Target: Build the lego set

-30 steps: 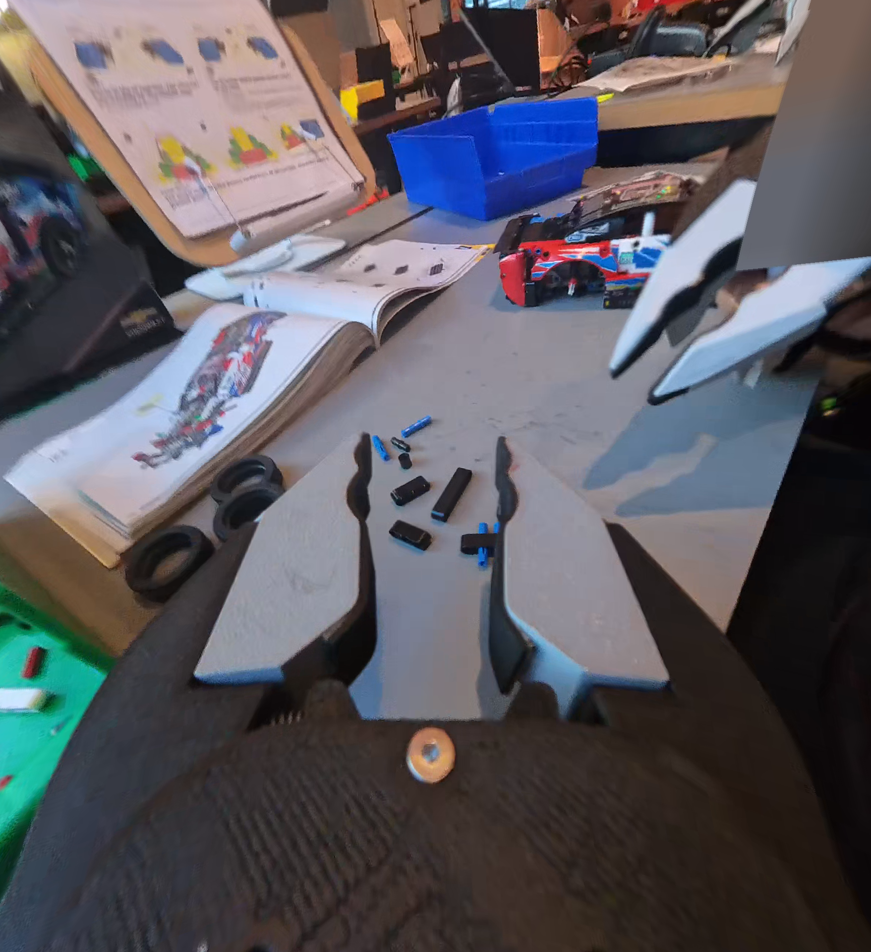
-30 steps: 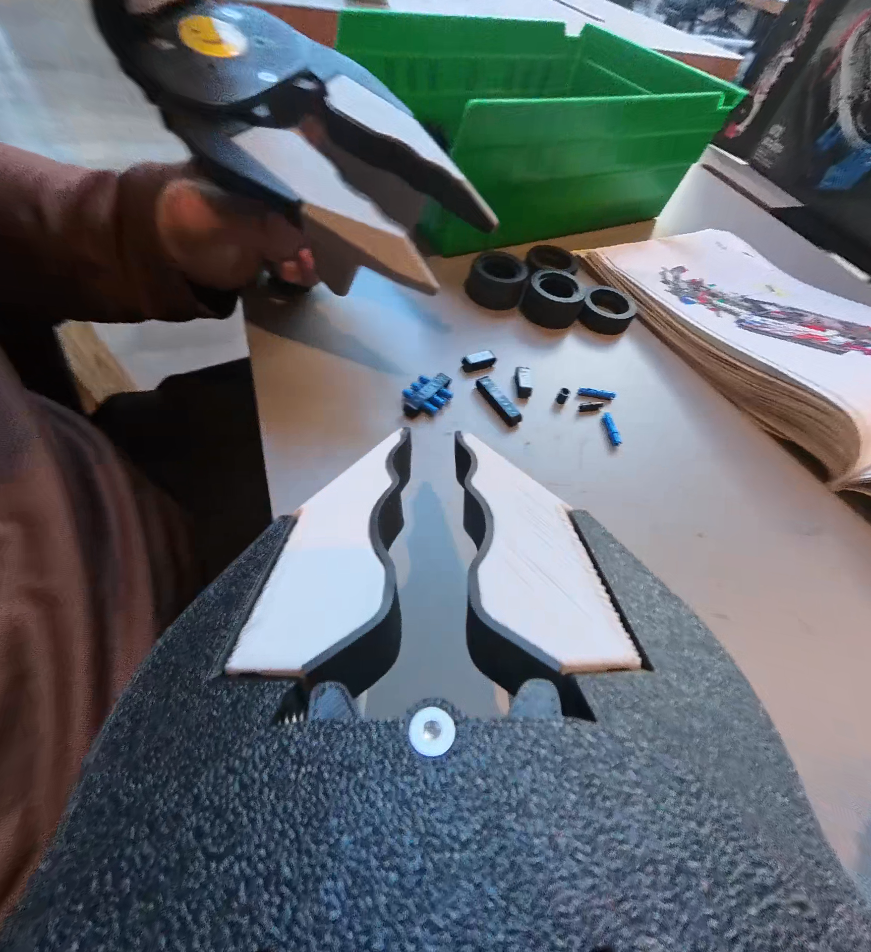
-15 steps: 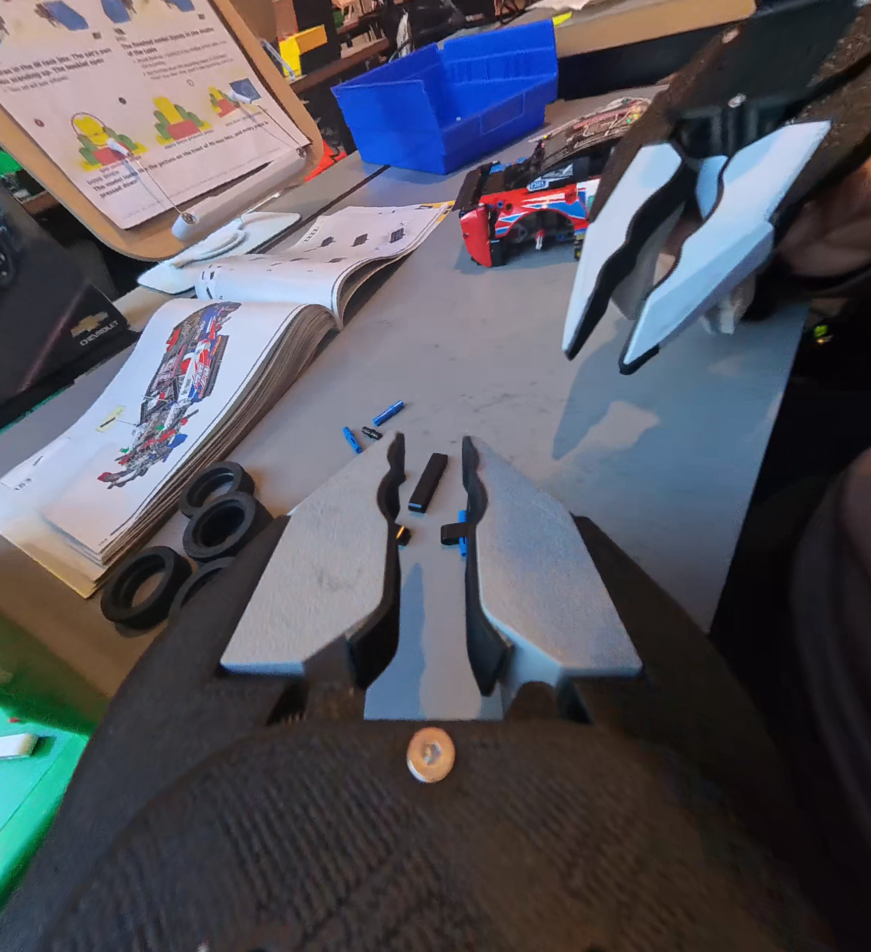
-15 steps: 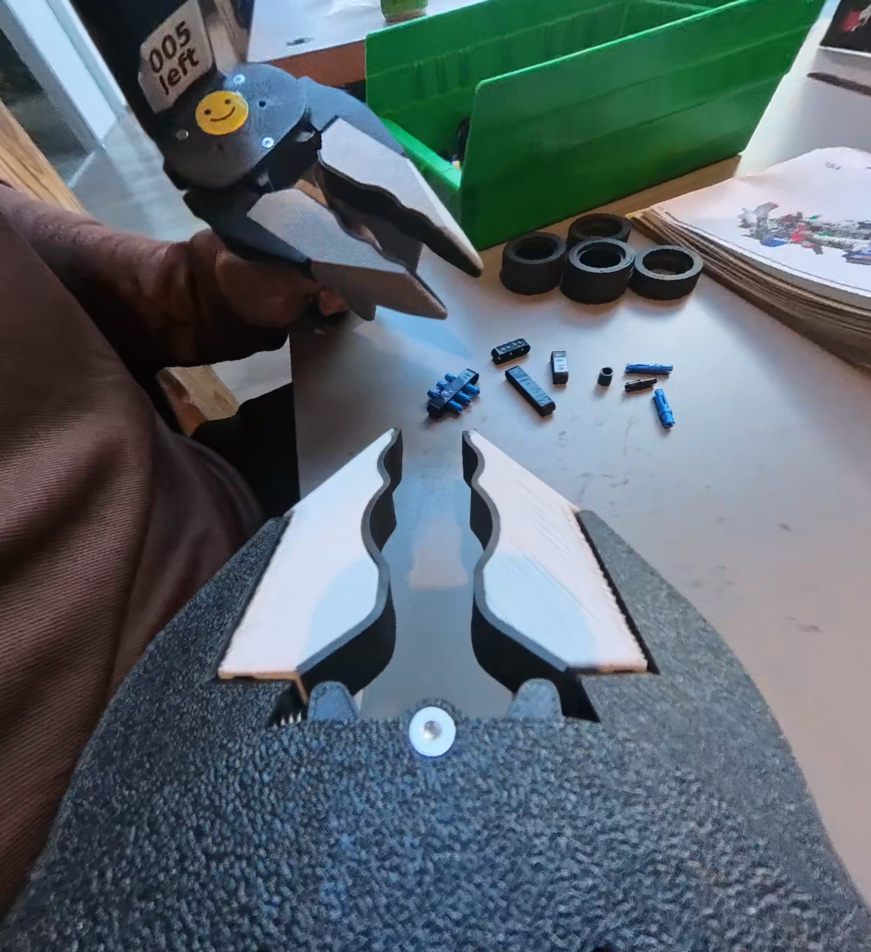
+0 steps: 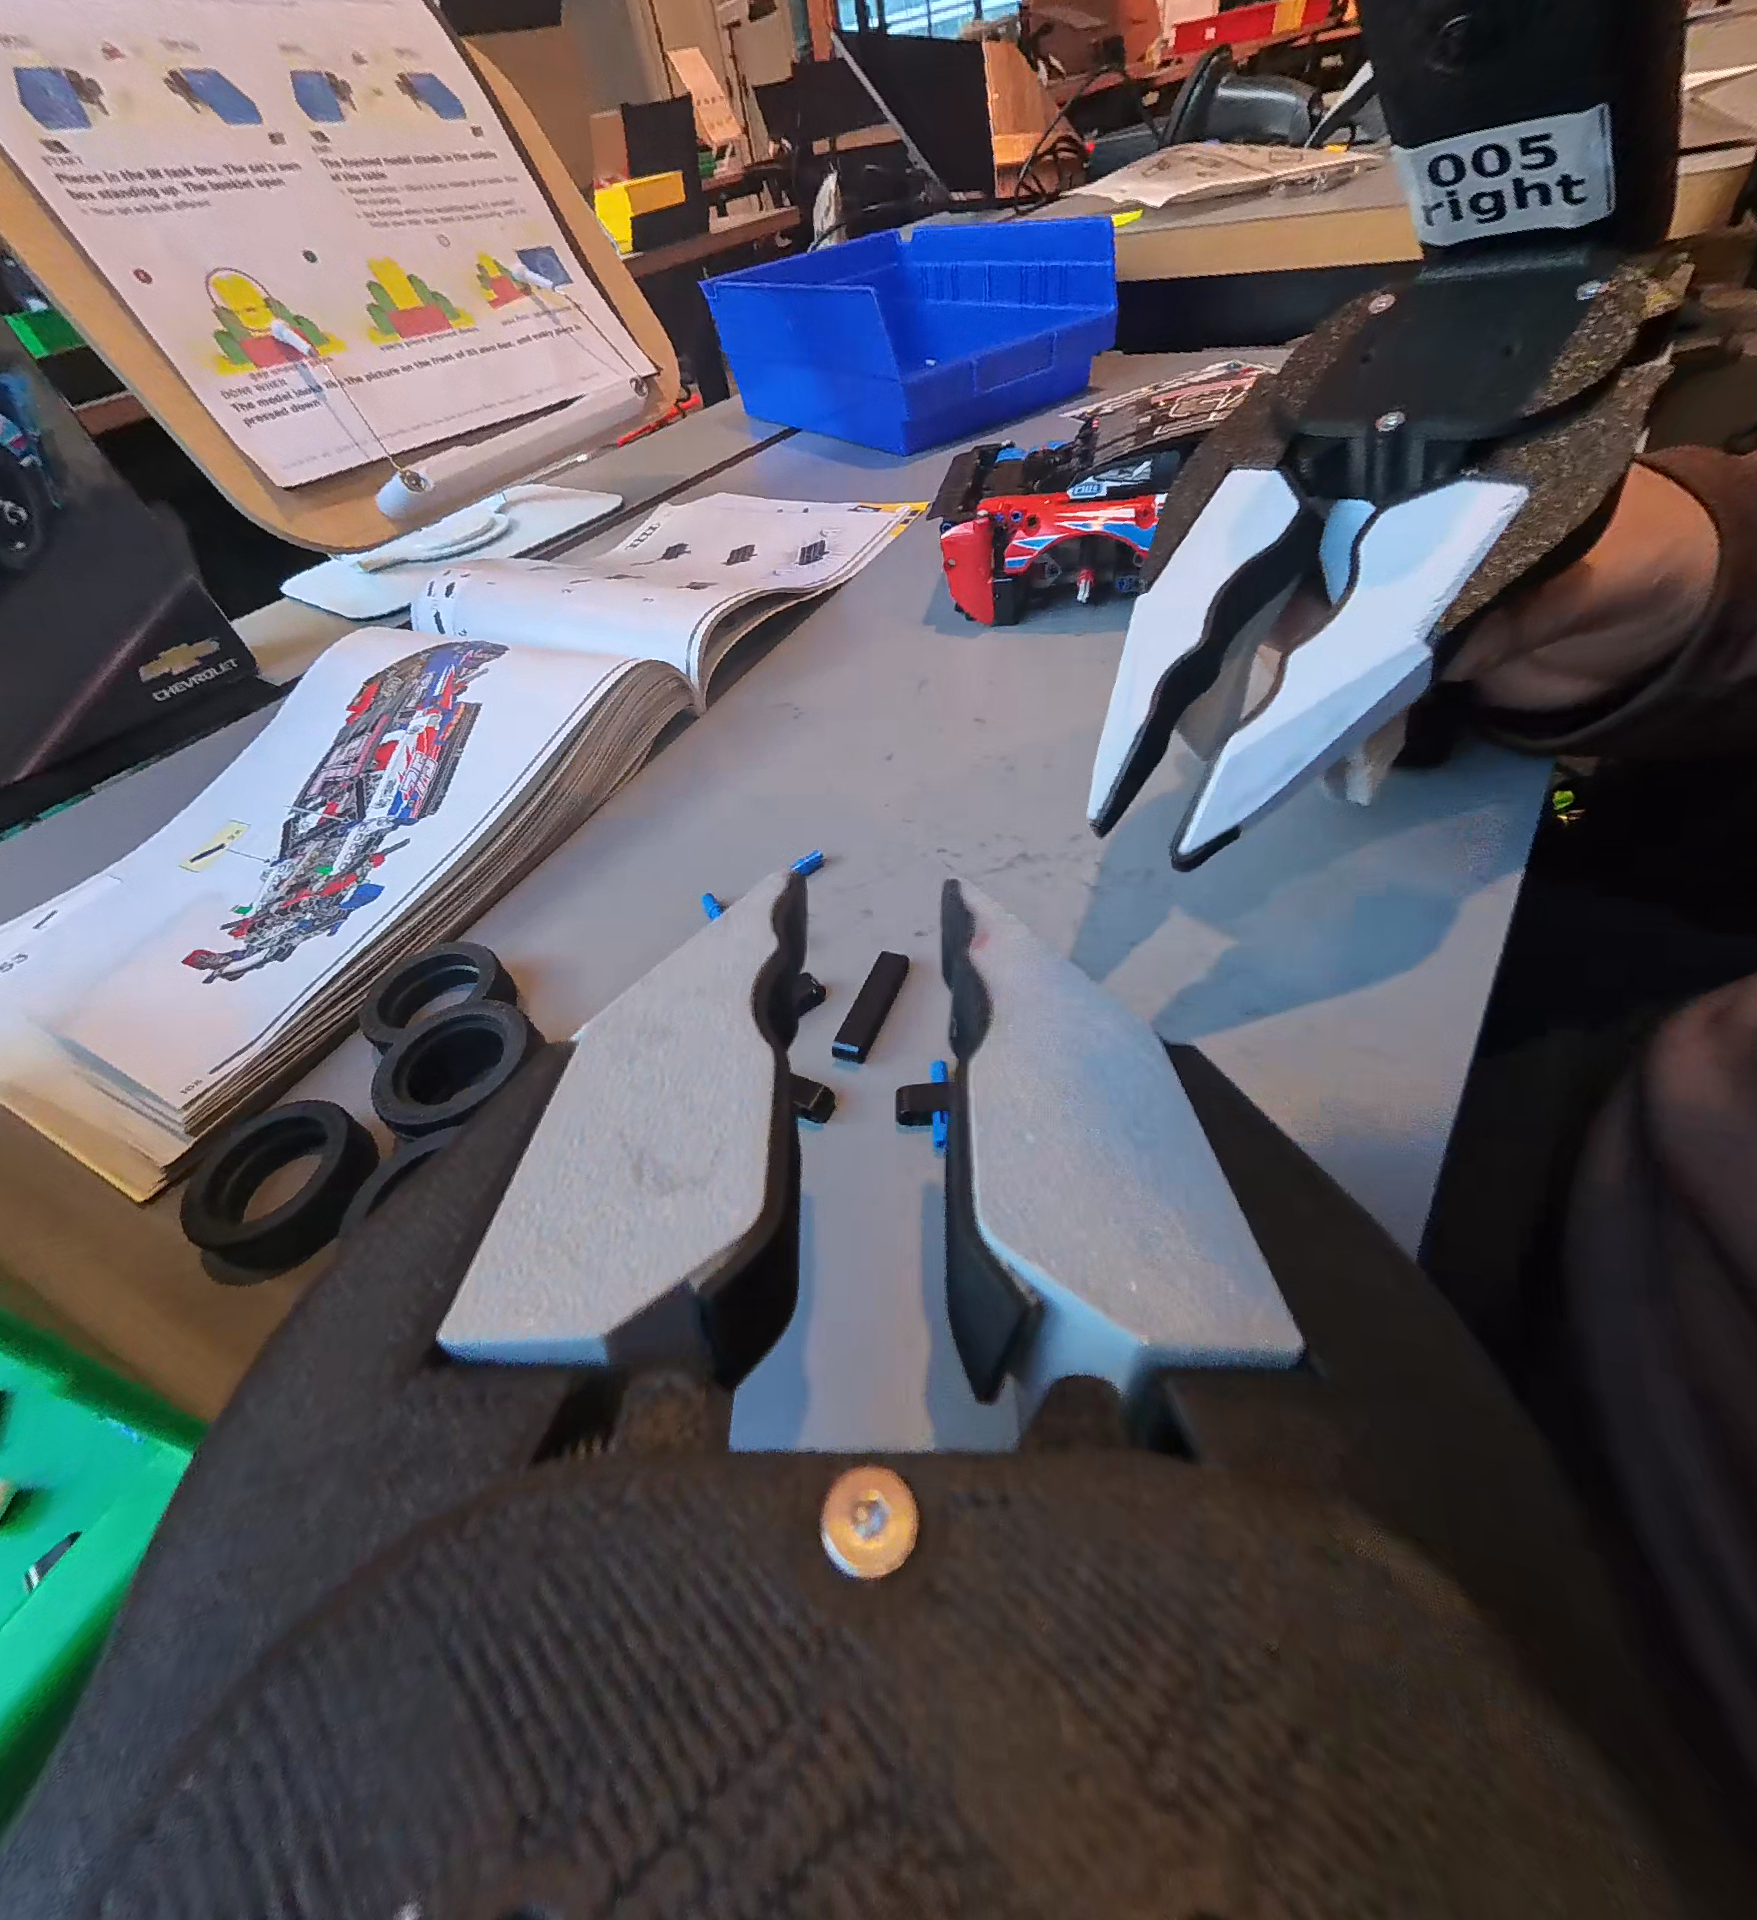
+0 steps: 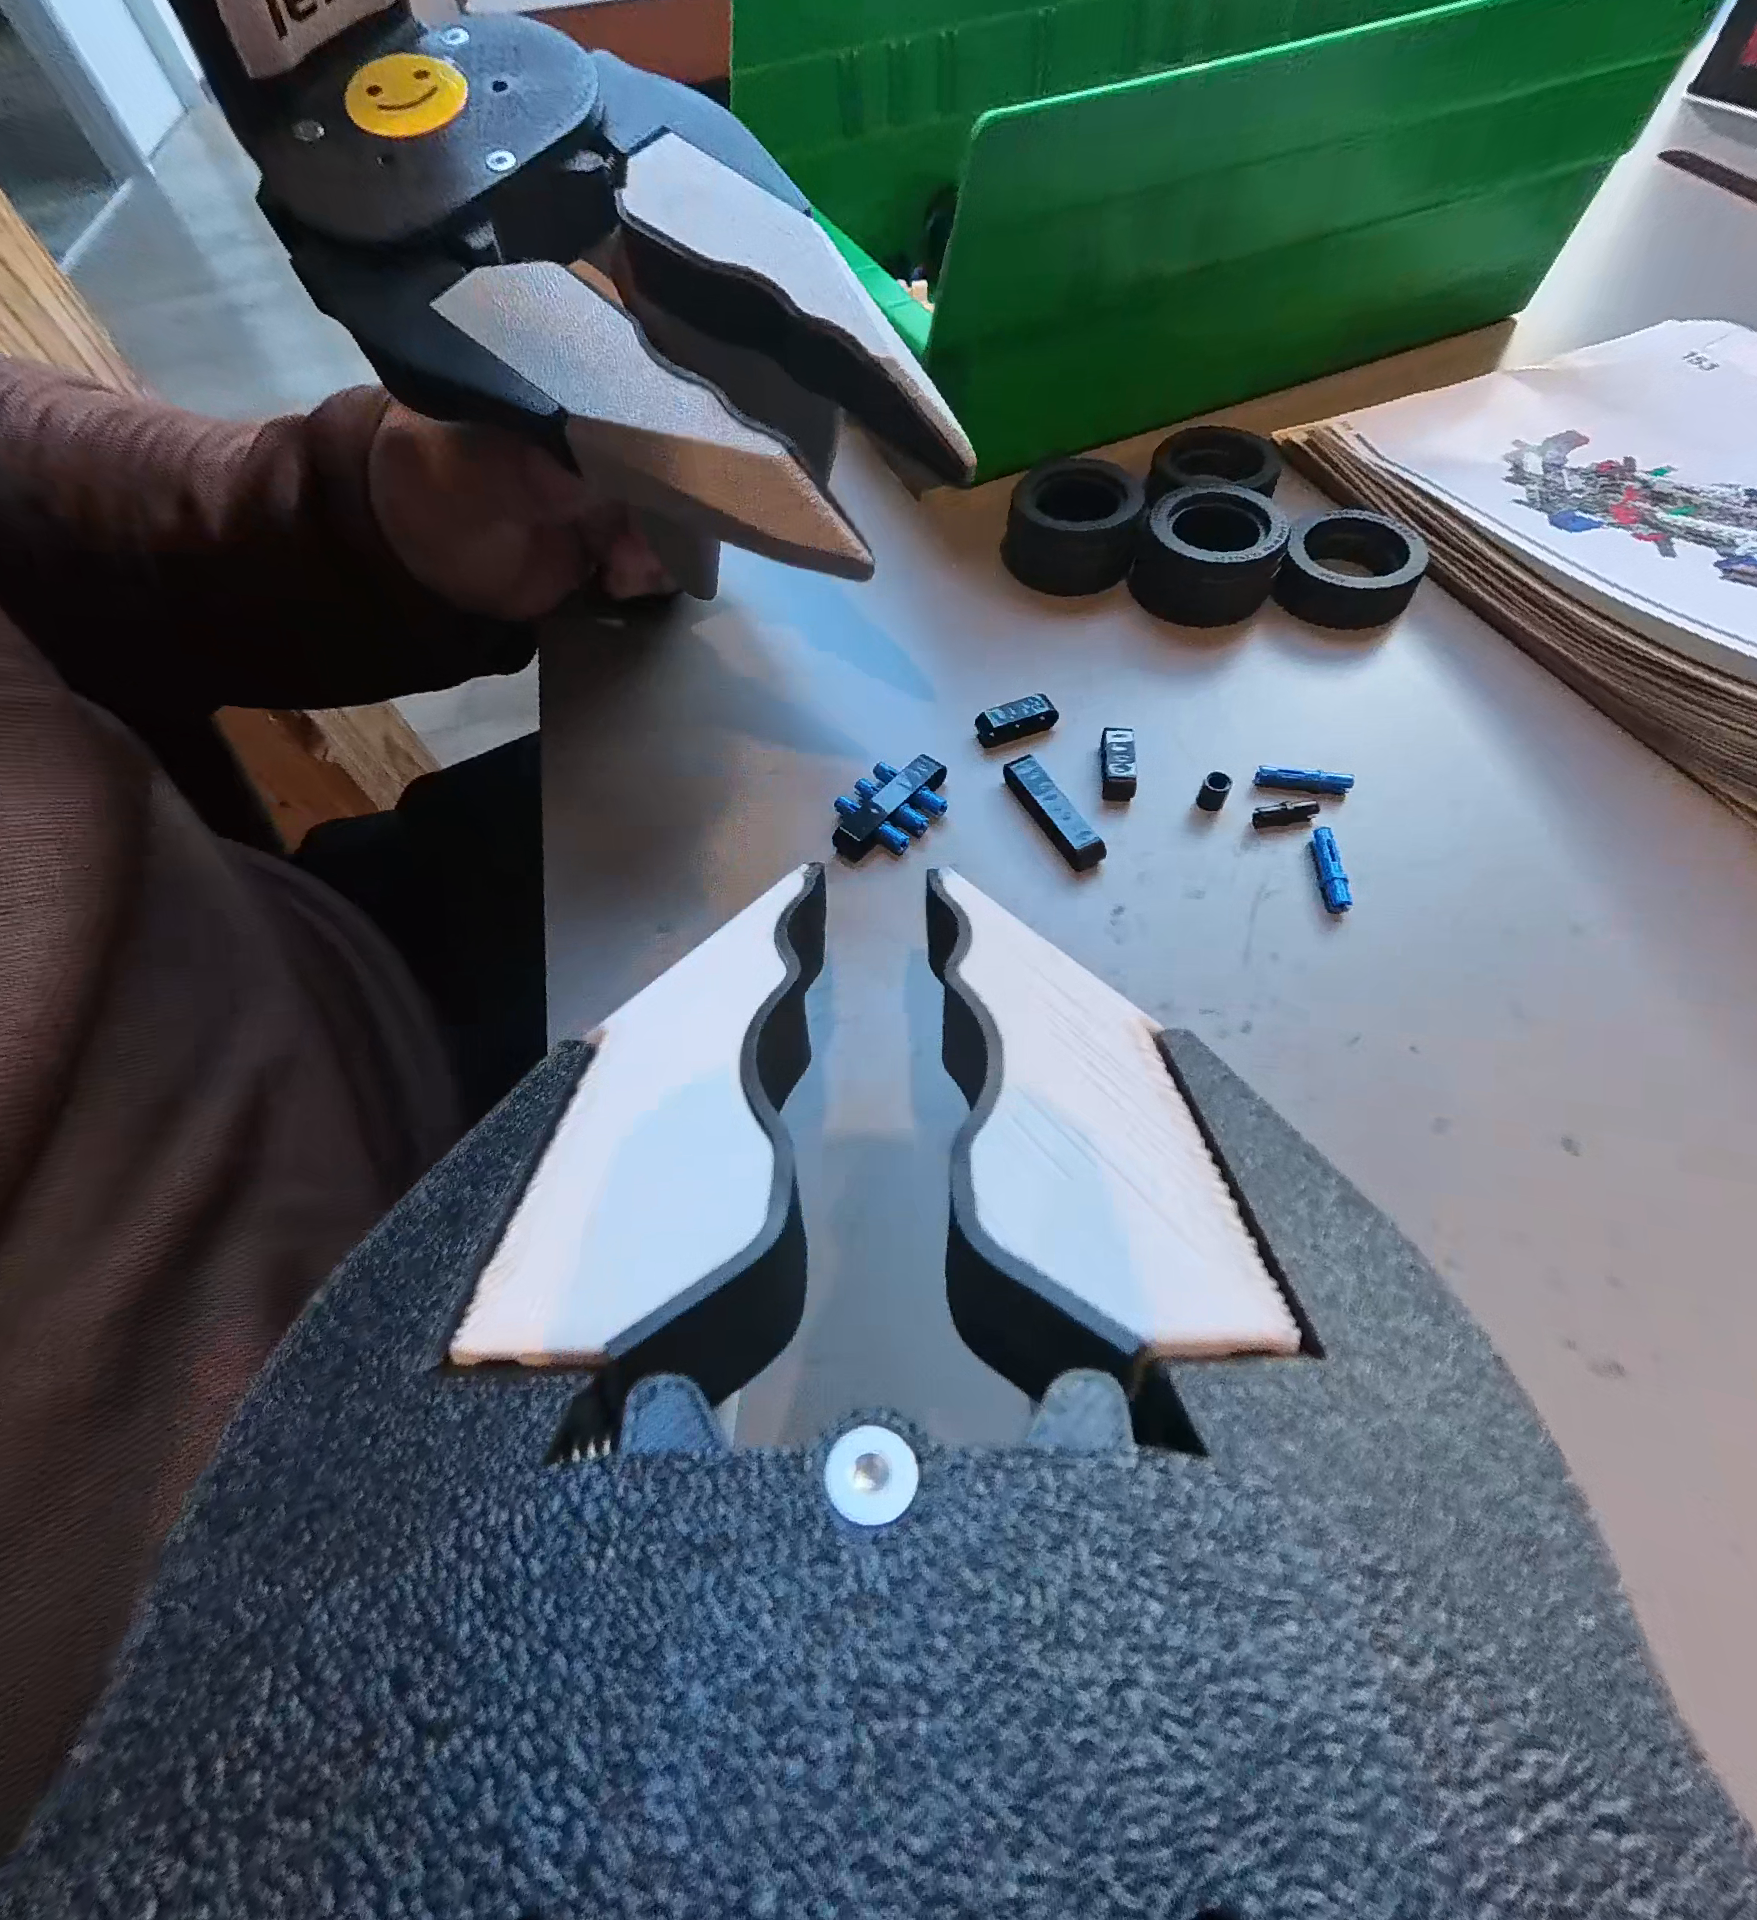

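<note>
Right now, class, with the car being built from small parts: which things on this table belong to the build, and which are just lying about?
Part of the build:
- small black and blue pieces
- four black tyres
- open instruction book
- half-built red car
- green parts bin

Just lying about:
- blue bin
- leaning instruction board
- black box with a car picture

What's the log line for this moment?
left gripper: open, empty | right gripper: open, empty | loose pieces: on table
</note>
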A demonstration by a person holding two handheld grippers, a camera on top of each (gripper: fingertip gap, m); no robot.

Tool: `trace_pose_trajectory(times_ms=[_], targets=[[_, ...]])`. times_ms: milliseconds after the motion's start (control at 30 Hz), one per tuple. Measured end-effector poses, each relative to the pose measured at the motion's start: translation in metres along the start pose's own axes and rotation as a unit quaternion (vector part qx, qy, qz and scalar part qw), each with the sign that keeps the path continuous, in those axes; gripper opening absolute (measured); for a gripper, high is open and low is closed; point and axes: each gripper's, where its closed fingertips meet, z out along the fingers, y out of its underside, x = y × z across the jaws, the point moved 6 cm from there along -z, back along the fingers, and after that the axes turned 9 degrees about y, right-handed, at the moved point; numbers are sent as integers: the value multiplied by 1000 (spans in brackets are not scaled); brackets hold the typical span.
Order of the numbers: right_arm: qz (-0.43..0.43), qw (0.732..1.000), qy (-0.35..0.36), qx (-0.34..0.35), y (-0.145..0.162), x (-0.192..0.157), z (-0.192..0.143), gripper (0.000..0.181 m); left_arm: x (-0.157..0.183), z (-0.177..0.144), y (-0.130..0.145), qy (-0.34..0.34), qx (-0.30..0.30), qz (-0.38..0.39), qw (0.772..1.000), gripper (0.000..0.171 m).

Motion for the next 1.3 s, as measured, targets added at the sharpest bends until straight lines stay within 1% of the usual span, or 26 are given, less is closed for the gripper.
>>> trace_pose_trajectory(times_ms=[133,200,233,300,333,400,467,533,600,700,867,967,1033,1133,1233,1300], targets=[[-4,1000,16,15,-2,1,-3,18,1,0,0,16,3,-2,1000,31],[-8,999,29,26,-2,2,-6,18,4,-1,0,40,3,-7,999,40],[-10,999,36,28,-2,2,-7,18,7,-1,1,59,-6,-10,998,40],[-16,998,46,28,-2,2,-9,18,10,-1,9,79,-46,-18,996,39],[-20,998,51,27,-1,2,-9,18,10,0,14,78,-77,-22,994,40],[-30,997,60,24,0,1,-9,16,11,2,26,80,-143,-31,986,47],[-42,997,66,21,1,-1,-9,16,12,6,37,90,-193,-41,976,48],[-52,996,71,16,1,-2,-7,16,13,9,43,99,-224,-52,968,49],[-59,996,73,10,2,-3,-6,16,14,11,46,111,-238,-57,963,48],[-64,995,78,1,4,-4,-5,18,17,12,46,135,-238,-63,960,41],[-68,995,76,3,4,-5,-6,20,17,10,43,139,-220,-57,964,32],[-61,996,72,0,6,-4,-8,24,17,6,38,138,-195,-50,970,20],[-55,996,67,-3,7,-3,-9,26,14,4,34,133,-173,-49,975,18],[-43,997,56,-6,7,-1,-10,26,7,1,28,108,-138,-48,983,17],[-30,998,50,-7,7,1,-10,26,1,-4,22,65,-103,-28,992,22],[-24,999,43,-8,7,2,-10,26,0,-5,21,53,-98,-18,994,21]])
